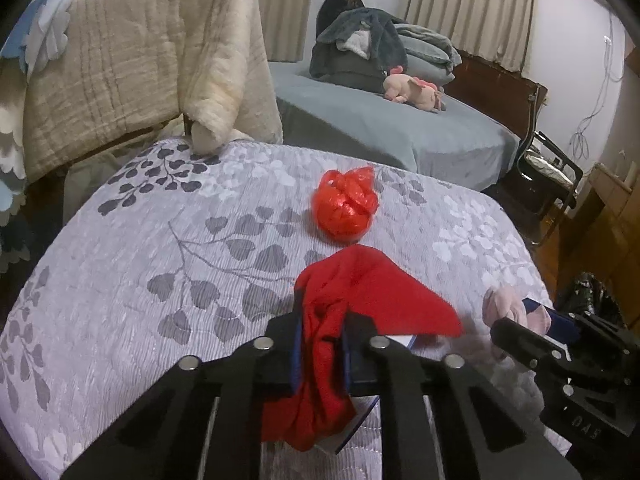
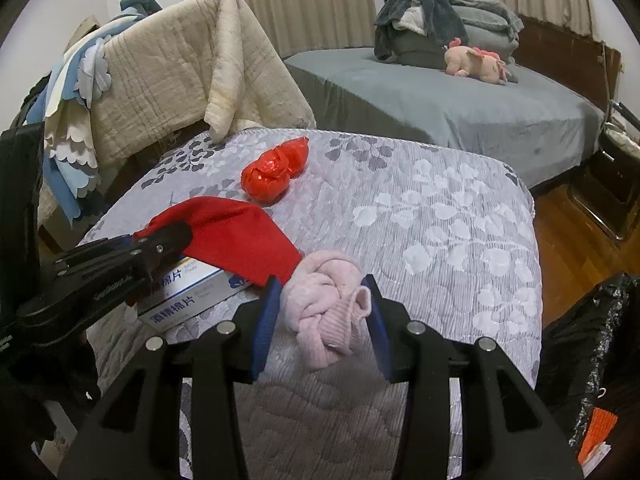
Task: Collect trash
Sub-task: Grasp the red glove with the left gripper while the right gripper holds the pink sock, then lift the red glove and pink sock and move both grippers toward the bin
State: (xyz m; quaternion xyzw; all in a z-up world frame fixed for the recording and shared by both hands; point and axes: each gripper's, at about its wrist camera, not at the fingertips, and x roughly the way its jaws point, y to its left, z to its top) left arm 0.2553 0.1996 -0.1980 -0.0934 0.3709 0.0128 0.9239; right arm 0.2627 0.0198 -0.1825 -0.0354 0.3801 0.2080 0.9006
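Pickup step: left gripper (image 1: 322, 344) clamps red cloth (image 1: 360, 292), right gripper (image 2: 320, 320) pinches pink cloth (image 2: 324, 304); next, likely lift both toward black bag (image 2: 592, 344).

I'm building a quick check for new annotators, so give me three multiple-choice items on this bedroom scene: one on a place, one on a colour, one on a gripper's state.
1. Where does the crumpled red plastic bag lie?
A. on the patterned mattress
B. on the grey bed
C. on the floor

2. What colour is the knotted cloth bundle between the right gripper's fingers?
A. blue
B. pale pink
C. green

3. What is the left gripper doing?
A. standing open over nothing
B. gripping the white box
C. shut on the red cloth

Answers: 1 A, it sits on the leaf-print mattress; 2 B, the bundle is pale pink; 3 C, red fabric is pinched between its pads.
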